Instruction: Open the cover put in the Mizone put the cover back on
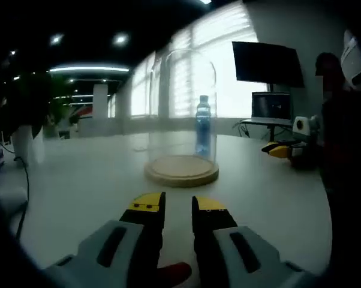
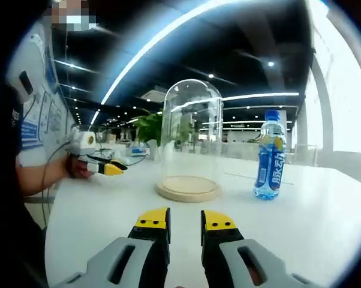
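Note:
A clear glass dome cover (image 1: 181, 108) stands on its round wooden base (image 1: 181, 170) in the middle of the white table. The blue Mizone bottle (image 1: 203, 127) stands upright behind it, seen through the glass. In the right gripper view the bottle (image 2: 270, 157) is to the right of the dome (image 2: 190, 129) and base (image 2: 188, 188), apart from them. My left gripper (image 1: 179, 207) is low in front of the base, jaws close together and holding nothing. My right gripper (image 2: 185, 223) is likewise short of the base with nothing in it.
The right gripper (image 1: 283, 150) shows at the table's right side, the left gripper (image 2: 101, 166) at the left in a hand. A monitor (image 1: 267, 63) hangs at the back. A cable (image 1: 23, 180) runs over the table edge (image 1: 24, 234).

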